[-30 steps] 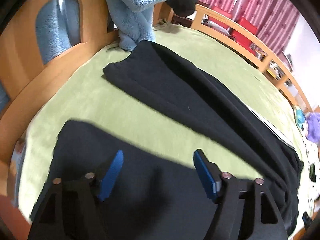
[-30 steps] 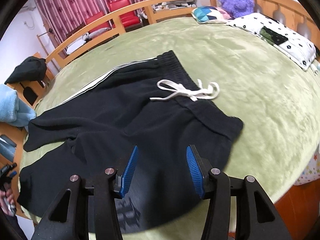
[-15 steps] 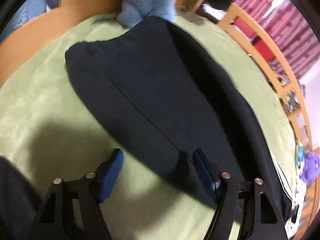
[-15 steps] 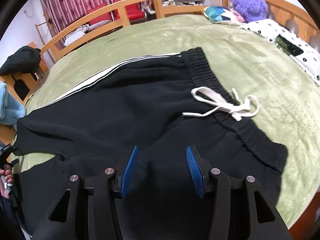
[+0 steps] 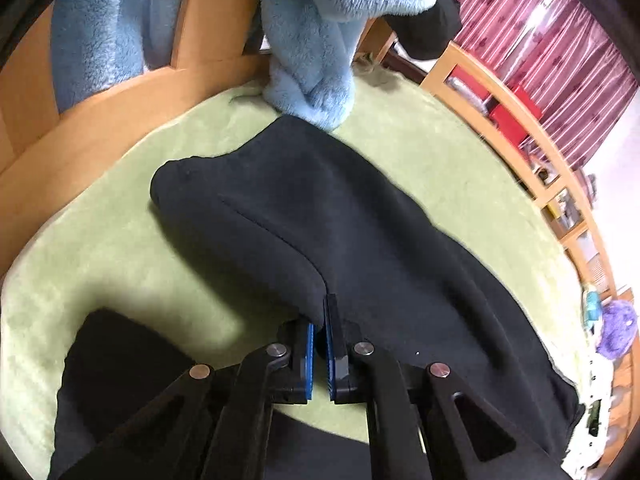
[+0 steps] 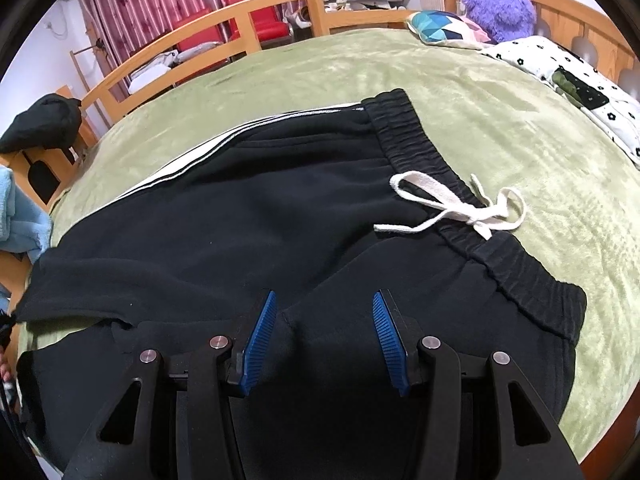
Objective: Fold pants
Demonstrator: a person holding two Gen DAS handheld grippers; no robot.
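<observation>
My left tool (image 5: pixel 319 316) has closed since half a second ago, when its blue pads stood wide apart over the far leg; now they pinch the near edge of that leg of the black pants (image 5: pixel 360 232), with a fold of cloth bulging up just beyond the pads. I think the cloth is lifted a little off the bed (image 5: pixel 100 240), but the shadow under it makes that hard to judge. The other leg (image 5: pixel 120 368) lies flat at the near left, apart from the pinched one, with green cover between them. The far leg's hem reaches the blue fleece (image 5: pixel 316 60) hanging over the wooden footboard.

My right tool (image 6: pixel 323 324) is spread open, as it was before, gripping nothing, hovering over the crotch area of the pants (image 6: pixel 260 220). The view has shifted slightly nearer the waistband (image 6: pixel 412 144), which runs from the far middle to the near right, with the white drawstring (image 6: pixel 452 208) lying loose across it. A white side stripe (image 6: pixel 192 164) runs along the far edge. A purple plush toy (image 6: pixel 500 4) sits at the far right
</observation>
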